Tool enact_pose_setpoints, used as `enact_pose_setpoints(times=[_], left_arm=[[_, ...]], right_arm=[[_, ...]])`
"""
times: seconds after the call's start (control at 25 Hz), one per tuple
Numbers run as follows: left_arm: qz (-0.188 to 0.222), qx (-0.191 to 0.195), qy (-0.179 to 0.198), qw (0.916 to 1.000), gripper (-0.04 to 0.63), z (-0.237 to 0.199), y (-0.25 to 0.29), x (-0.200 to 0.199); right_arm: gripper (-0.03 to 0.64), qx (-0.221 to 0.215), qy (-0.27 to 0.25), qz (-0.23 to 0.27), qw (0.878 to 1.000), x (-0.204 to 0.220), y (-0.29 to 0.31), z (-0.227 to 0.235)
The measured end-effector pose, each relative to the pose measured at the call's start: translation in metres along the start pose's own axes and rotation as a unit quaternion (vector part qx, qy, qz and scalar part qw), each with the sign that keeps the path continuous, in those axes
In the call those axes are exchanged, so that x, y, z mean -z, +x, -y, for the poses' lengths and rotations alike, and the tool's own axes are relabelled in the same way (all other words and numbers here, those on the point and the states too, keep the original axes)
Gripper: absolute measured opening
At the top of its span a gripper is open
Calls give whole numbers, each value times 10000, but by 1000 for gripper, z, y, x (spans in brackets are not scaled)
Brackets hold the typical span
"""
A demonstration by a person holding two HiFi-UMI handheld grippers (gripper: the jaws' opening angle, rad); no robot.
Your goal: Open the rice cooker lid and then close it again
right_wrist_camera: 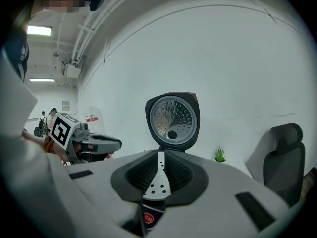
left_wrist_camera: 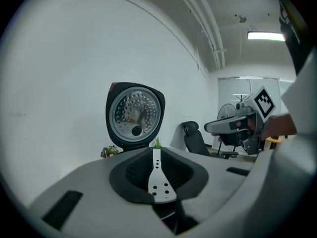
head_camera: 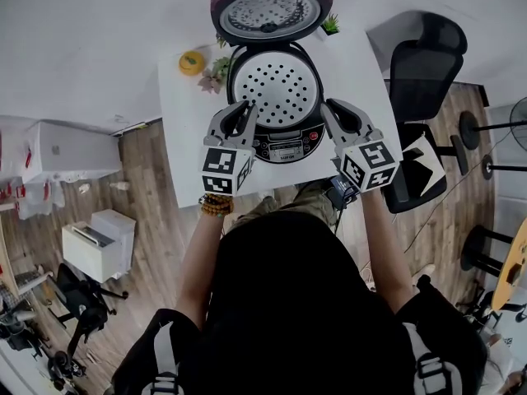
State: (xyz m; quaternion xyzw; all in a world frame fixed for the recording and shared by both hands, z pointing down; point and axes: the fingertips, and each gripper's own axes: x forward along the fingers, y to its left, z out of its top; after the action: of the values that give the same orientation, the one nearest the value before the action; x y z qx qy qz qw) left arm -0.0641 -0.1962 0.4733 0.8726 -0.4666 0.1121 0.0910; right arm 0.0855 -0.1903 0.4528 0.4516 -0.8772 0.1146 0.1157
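Rice cooker [head_camera: 276, 97] sits upper centre of frame on a white table [head_camera: 185, 146]. Its lid [head_camera: 270, 11] stands open at the far edge, and the perforated inner plate is exposed. Left gripper [head_camera: 244, 112] is just beside the cooker's left rim, right gripper [head_camera: 331, 112] just beside its right rim. Both pairs of jaws are pressed together with nothing between. Contact with the body cannot be told. Office chair [head_camera: 424, 64] crowds the table's right edge. Yellow object [head_camera: 192, 62] lies upper left on the table, apart from the cooker.
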Motion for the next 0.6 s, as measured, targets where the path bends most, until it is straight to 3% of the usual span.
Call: enact_pose_setpoints(times=[0.12,0.32,0.44,0.52,0.6], left_arm=[[121,-45,209,9997,28,-2,-1,-15],[277,-62,-143,9995,28,-14,3,-29],[310,-125,-97,9994,33,-22,3,-37],[340,-121,-37,9993,114,-26,3,-44],[392,-119,36,9992,126,-32,5,-53]], right_arm=[[34,-126,317,176,9993,-13,1,5],[111,-326,304,289,9986,-31,8,7],[128,-412,190,306,9985,-39,10,6],[138,-458,114,303,9984,-43,12,5],[145,-500,57,323,9982,-49,14,5]])
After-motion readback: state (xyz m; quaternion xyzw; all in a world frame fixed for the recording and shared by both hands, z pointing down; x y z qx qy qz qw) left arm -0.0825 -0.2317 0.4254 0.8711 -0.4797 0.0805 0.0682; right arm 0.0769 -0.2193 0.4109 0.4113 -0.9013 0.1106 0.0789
